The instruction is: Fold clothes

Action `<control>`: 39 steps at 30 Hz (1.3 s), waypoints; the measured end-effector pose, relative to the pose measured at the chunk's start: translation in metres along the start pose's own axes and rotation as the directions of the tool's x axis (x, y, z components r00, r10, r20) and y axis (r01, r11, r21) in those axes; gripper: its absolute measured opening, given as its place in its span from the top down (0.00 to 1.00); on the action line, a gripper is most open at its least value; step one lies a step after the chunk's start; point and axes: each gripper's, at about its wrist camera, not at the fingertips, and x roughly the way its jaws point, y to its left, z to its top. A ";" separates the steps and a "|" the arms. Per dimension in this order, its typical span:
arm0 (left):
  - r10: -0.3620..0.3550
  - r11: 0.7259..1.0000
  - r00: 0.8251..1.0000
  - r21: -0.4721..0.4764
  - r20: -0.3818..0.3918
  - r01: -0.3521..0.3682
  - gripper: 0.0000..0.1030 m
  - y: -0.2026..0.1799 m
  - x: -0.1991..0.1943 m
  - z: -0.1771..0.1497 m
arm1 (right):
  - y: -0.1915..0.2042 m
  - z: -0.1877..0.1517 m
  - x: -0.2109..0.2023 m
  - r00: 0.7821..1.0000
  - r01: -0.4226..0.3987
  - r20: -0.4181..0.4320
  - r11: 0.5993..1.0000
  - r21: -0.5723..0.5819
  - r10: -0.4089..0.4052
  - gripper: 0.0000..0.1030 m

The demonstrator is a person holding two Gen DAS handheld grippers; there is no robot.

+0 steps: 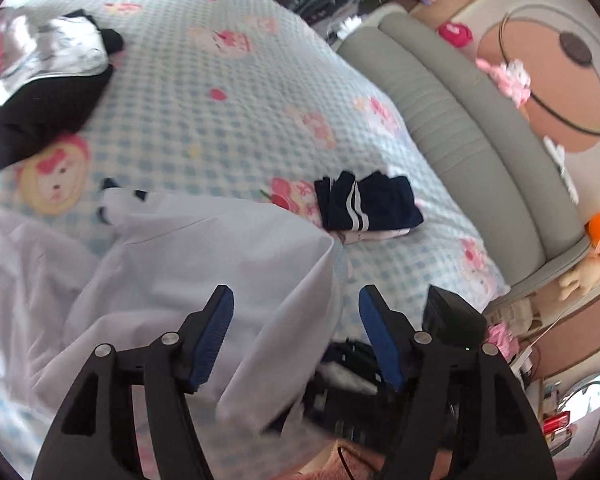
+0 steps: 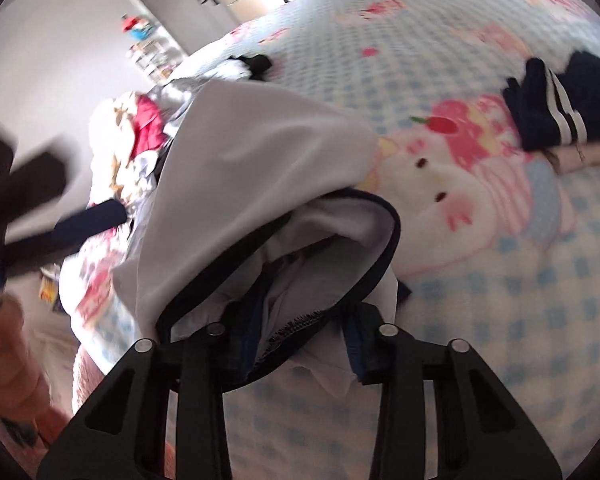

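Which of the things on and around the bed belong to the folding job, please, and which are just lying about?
Job: white garment, right gripper holding its navy-trimmed edge, open left gripper, folded navy garment, unfolded clothes pile.
Lying about: plush toys, grey headboard.

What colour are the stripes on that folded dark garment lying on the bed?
White, two parallel stripes on the folded navy garment, clearest in the left wrist view.

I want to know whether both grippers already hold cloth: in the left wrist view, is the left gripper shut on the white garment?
No: the left gripper is open, its blue pads apart above the white garment.
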 end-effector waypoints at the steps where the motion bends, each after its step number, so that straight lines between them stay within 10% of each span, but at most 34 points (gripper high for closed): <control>1: 0.011 1.000 0.999 0.011 -0.036 -0.011 0.34 -0.004 0.017 0.004 | 0.002 -0.003 0.000 1.000 -0.007 -0.004 1.000 0.003 0.007 0.66; 3: 0.094 0.995 0.992 0.044 -0.082 -0.091 0.46 -0.007 0.046 0.023 | 0.003 -0.009 -0.002 1.000 -0.015 -0.009 1.000 0.016 0.015 0.66; 5: 0.207 0.977 0.976 0.058 -0.069 -0.204 0.85 -0.012 0.052 0.022 | -0.002 -0.013 -0.004 1.000 -0.001 -0.012 0.999 0.036 0.001 0.66; 16: 0.297 0.952 0.930 -0.147 0.215 -0.270 0.94 0.036 -0.067 -0.005 | -0.038 -0.003 -0.016 0.991 0.131 0.018 0.979 0.157 -0.136 0.62; 21: 0.373 0.906 0.923 -0.255 0.096 -0.339 0.94 0.090 -0.071 -0.059 | -0.026 0.004 -0.022 0.986 0.146 0.065 0.980 0.138 -0.156 0.61; 25: 0.247 0.924 0.969 -0.305 0.013 -0.231 0.91 0.115 -0.061 -0.083 | -0.020 0.002 -0.016 0.990 0.128 0.036 0.984 0.126 -0.134 0.61; 27: 0.168 0.937 0.985 -0.315 0.033 -0.149 0.73 0.116 -0.062 -0.084 | -0.020 -0.001 -0.010 0.997 0.074 -0.004 0.988 0.136 -0.074 0.59; 29: 0.087 0.947 0.994 -0.314 0.063 -0.063 0.31 0.113 -0.059 -0.075 | -0.020 -0.003 -0.004 0.998 0.065 -0.026 0.990 0.127 -0.062 0.53; 32: 0.024 0.947 0.997 -0.321 0.067 -0.002 0.30 0.108 -0.043 -0.059 | -0.025 -0.003 0.009 0.997 0.059 -0.055 0.990 0.130 -0.053 0.38; 34: 0.061 0.956 0.998 -0.289 0.017 -0.054 0.40 0.097 -0.022 -0.052 | -0.033 -0.002 0.021 0.996 0.040 -0.090 0.985 0.166 -0.025 0.38; 35: 0.081 0.959 0.997 -0.272 -0.008 -0.080 0.65 0.091 -0.011 -0.049 | -0.032 -0.001 0.024 0.995 0.034 -0.093 0.987 0.155 -0.019 0.37; 37: 0.119 0.964 0.991 -0.234 -0.053 -0.128 0.90 0.080 0.010 -0.041 | -0.030 0.001 0.029 0.995 0.021 -0.098 0.991 0.133 -0.008 0.56; 39: 0.137 0.971 0.990 -0.193 -0.038 -0.142 0.94 0.068 0.012 -0.025 | -0.030 0.009 0.027 0.996 0.031 -0.090 0.994 0.104 -0.022 0.80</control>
